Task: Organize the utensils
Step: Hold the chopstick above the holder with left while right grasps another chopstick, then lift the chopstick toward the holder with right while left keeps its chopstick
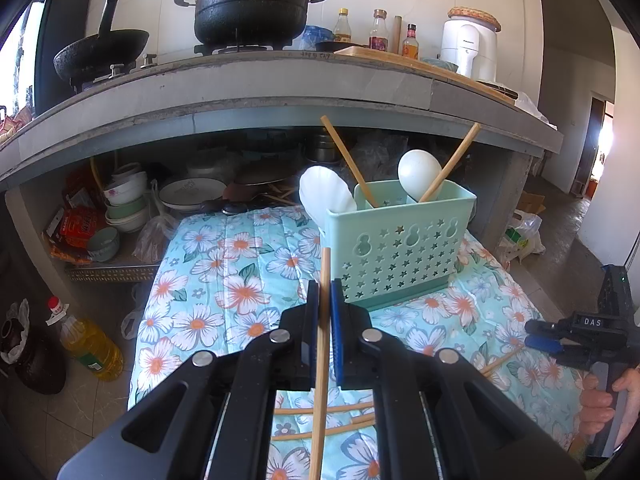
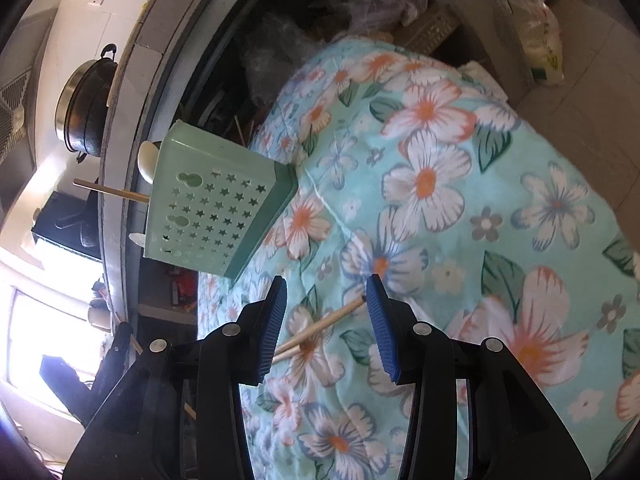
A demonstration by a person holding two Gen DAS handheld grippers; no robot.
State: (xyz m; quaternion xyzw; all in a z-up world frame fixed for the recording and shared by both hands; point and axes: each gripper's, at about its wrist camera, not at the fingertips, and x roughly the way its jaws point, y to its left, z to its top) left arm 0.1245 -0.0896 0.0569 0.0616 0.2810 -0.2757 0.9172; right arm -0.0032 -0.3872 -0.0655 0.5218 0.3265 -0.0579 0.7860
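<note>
My left gripper (image 1: 325, 286) is shut on a wooden chopstick (image 1: 322, 344) and holds it upright above the floral cloth (image 1: 224, 280), just in front of the mint-green utensil holder (image 1: 400, 244). The holder holds two chopsticks (image 1: 349, 162) and two white spoons (image 1: 418, 174). Several loose chopsticks (image 1: 328, 420) lie on the cloth below my left gripper. My right gripper (image 2: 326, 292) is open, low over the cloth, with the ends of two chopsticks (image 2: 320, 326) lying between its fingers. The holder also shows in the right wrist view (image 2: 208, 204). The right gripper shows in the left wrist view (image 1: 548, 338).
A concrete counter (image 1: 280, 92) with a big black pot (image 1: 250, 4), a wok (image 1: 100, 52), bottles and a white appliance (image 1: 468, 46) rises behind the cloth. Bowls and plates (image 1: 128, 200) sit on the shelf under it. An oil bottle (image 1: 90, 344) stands on the floor at left.
</note>
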